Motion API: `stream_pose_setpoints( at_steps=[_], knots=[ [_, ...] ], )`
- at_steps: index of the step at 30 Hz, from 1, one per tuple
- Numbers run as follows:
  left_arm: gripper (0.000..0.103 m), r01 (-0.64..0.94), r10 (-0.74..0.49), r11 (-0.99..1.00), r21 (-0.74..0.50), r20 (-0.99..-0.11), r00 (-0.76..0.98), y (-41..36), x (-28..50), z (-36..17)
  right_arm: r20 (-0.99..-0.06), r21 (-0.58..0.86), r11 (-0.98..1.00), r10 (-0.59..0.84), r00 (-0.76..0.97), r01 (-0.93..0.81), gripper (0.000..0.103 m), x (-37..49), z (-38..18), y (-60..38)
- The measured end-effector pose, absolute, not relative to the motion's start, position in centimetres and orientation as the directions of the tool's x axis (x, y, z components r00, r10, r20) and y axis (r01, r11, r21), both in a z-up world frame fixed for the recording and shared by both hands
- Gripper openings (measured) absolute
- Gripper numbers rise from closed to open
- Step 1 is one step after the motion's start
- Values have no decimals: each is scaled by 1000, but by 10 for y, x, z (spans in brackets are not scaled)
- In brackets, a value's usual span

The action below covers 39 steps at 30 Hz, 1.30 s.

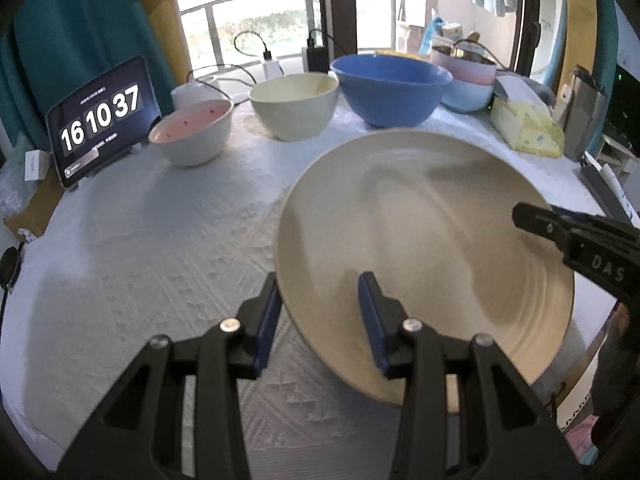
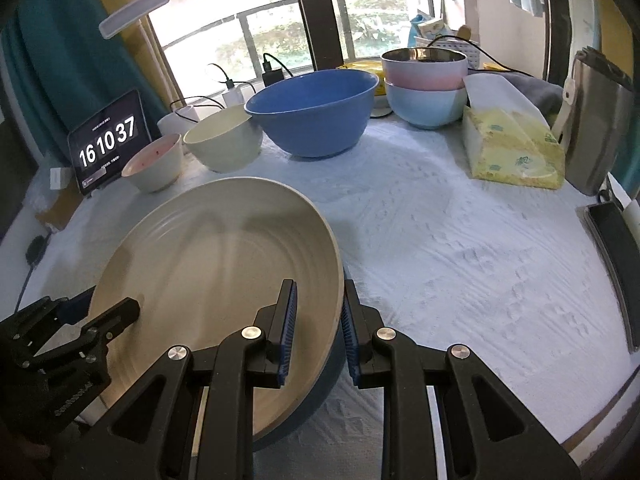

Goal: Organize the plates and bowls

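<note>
A large cream plate (image 1: 424,240) (image 2: 216,264) with a dark underside is tilted above the white tablecloth (image 1: 160,240). My left gripper (image 1: 320,312) straddles its left rim with a wide gap between the fingers. My right gripper (image 2: 318,320) straddles its right rim, jaws nearly closed on the edge; it also shows in the left wrist view (image 1: 576,240). At the back stand a small pink-lined bowl (image 1: 192,132) (image 2: 154,162), a cream bowl (image 1: 294,104) (image 2: 224,140), a big blue bowl (image 1: 390,88) (image 2: 312,110) and a pink bowl stacked in a light blue one (image 2: 426,84).
A tablet clock (image 1: 100,120) stands at the back left. A yellow tissue pack (image 2: 516,148) and a steel container (image 2: 596,120) stand at the right. Chargers and cables (image 1: 272,64) lie by the window. A dark tray (image 2: 616,264) lies at the table's right edge.
</note>
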<state>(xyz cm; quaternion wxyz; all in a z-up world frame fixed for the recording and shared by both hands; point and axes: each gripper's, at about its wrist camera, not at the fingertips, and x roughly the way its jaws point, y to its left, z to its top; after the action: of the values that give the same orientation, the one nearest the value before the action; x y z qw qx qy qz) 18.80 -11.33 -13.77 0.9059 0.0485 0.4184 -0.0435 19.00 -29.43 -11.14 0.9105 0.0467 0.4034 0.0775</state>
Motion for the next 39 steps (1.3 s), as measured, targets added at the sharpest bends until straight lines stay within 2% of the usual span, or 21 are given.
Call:
stream_pose_setpoints(
  at_steps=[5, 17, 25, 29, 32, 39],
  knots=[
    [41, 122, -27, 991, 60, -789, 614, -113, 188, -146, -730, 158, 982, 186, 658, -103, 24, 189, -111, -295],
    [41, 116, -29, 992, 55, -782, 623, -107, 183, -144, -741, 105, 992, 129, 659, -76, 25, 184, -113, -294],
    [41, 65, -32, 998, 14, -749, 662, -91, 184, -131, -755, 102, 991, 131, 643, -82, 35, 188, -115, -290],
    [42, 46, -39, 999, -9, -713, 700, -85, 185, -121, -723, 97, 992, 127, 679, -83, 47, 187, -104, -292],
    [44, 44, -43, 999, -17, -721, 692, -84, 189, -122, -711, 100, 993, 119, 693, -69, 51, 189, -101, -297],
    [45, 50, -62, 998, -39, -755, 652, -86, 201, -137, -750, 134, 989, 140, 647, -59, 51, 200, -119, -304]
  ],
)
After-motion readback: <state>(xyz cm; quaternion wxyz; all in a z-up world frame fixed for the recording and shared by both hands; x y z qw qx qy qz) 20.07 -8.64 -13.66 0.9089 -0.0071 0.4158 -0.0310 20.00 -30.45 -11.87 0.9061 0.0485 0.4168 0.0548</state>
